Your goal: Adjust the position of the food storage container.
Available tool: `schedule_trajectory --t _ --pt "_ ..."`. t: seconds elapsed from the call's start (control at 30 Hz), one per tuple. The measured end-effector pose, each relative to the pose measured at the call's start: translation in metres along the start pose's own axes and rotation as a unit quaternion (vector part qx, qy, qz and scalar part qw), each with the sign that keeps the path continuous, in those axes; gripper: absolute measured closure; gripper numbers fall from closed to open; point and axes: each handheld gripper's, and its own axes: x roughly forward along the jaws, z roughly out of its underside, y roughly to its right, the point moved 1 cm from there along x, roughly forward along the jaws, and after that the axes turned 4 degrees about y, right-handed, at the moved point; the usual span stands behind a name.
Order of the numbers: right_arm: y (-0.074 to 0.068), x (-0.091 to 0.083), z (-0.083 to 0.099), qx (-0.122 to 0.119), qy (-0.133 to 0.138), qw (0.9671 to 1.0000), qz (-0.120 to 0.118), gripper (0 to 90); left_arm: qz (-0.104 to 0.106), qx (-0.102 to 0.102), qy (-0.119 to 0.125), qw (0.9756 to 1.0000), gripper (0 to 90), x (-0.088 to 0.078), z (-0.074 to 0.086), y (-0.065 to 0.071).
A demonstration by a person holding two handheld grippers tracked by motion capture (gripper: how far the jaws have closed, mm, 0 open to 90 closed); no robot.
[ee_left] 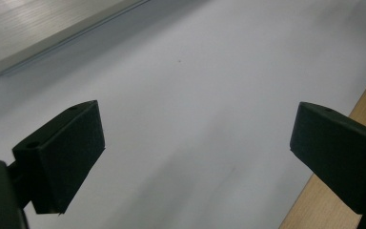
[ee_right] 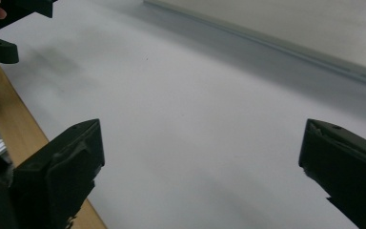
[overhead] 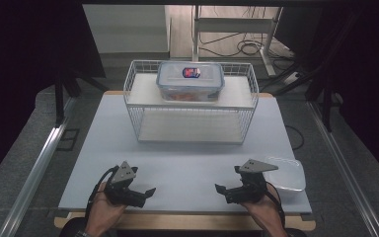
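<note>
Pale desk (overhead: 187,163), dark surround. Left tool (overhead: 140,193) and right tool (overhead: 227,191) rest at the near edge, jaws wide, empty. Clear plastic lid (overhead: 287,172) lies flat just beside the right tool at its 3 o'clock; right hand is nearer. Lidded container (overhead: 190,80) sits atop the wire rack (overhead: 190,103) at 12 o'clock, long axis crosswise.
</note>
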Motion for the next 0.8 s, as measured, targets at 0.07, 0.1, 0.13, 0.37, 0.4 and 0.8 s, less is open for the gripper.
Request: schedule_trajectory --t 0.07,0.1,0.13,0.37,0.4,0.8 --pt "0.001 0.000 -0.001 0.012 -0.004 0.9999 -0.003 0.4 -0.003 -0.002 0.000 1.0000 3.9 -0.001 0.001 -0.002" --pt "0.002 -0.001 -0.001 0.017 -0.004 0.9998 -0.004 0.2 -0.005 -0.003 -0.001 1.0000 3.5 -0.002 0.001 -0.003" --pt "0.003 -0.001 -0.002 0.016 -0.006 0.9999 0.000 0.1 -0.007 -0.005 -0.002 1.0000 3.4 -0.002 0.001 -0.004" --pt "0.017 -0.017 -0.008 0.023 0.004 0.9992 0.034 6.9 -0.003 -0.015 -0.021 0.9996 1.0 0.002 0.005 -0.009" --pt "0.019 -0.020 -0.009 0.024 0.007 0.9989 0.038 8.5 -0.001 -0.017 -0.023 0.9996 0.9 0.002 0.005 -0.009" --pt "0.055 -0.054 -0.007 0.035 0.006 0.9944 0.100 49.6 0.001 -0.010 -0.021 0.9997 1.4 0.004 0.005 -0.007"
